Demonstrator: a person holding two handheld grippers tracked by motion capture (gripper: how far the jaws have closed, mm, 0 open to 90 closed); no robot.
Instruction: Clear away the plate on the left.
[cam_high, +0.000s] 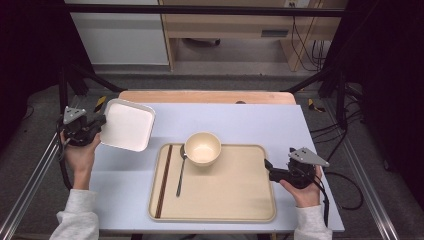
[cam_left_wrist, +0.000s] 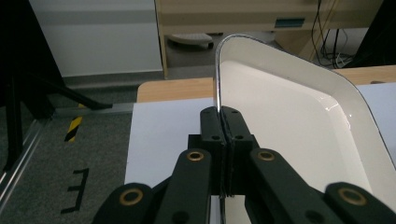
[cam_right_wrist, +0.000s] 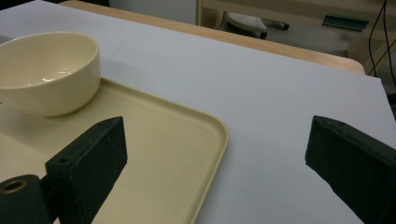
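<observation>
Nearest the high camera, our grey sleeves came in from below. Our left claw (cam_left_wrist: 225, 122) was clenched on the rim of the square white shallow plate (cam_high: 127, 124), holding it tilted off the pale blue surface (cam_high: 260, 122) at its far left corner. Our right claw (cam_right_wrist: 215, 154) hung released over the right edge of the beige plastic tray (cam_high: 235, 190), which carried a cream round bowl (cam_high: 202, 148), a metal spoon (cam_high: 181, 172) and dark chopsticks (cam_high: 164, 181).
</observation>
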